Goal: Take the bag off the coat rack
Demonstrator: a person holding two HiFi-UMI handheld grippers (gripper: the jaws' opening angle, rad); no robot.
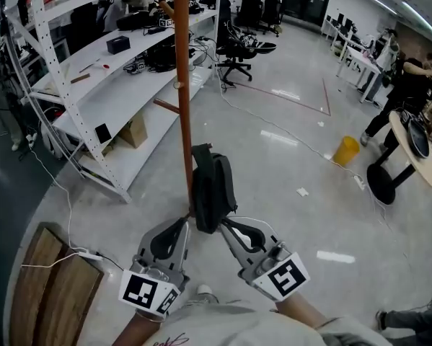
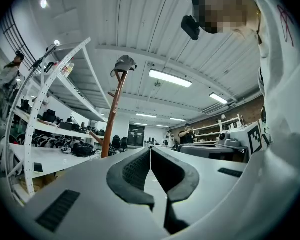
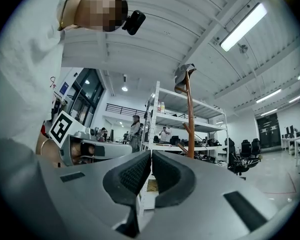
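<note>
A dark bag [image 1: 213, 186] with straps sits against the lower end of the brown coat rack pole [image 1: 182, 85] in the head view. My left gripper [image 1: 187, 220] and right gripper [image 1: 223, 226] point at the bag's lower end, side by side. I cannot tell whether they touch it. In the left gripper view the left gripper [image 2: 150, 149] is shut, with nothing between its pads. The right gripper [image 3: 151, 153] is shut and empty too. Both gripper views show the rack [image 2: 112, 114] [image 3: 189, 114] ahead with a grey cap-like thing [image 2: 123, 64] on top. The bag is hidden in both.
White shelving [image 1: 93, 99] loaded with gear runs along the left. A wooden board [image 1: 50, 287] lies at bottom left with a white cable beside it. Office chairs [image 1: 237, 52] stand behind the rack. A yellow bin [image 1: 345, 150], a round table [image 1: 417, 153] and people [image 1: 410, 85] are at right.
</note>
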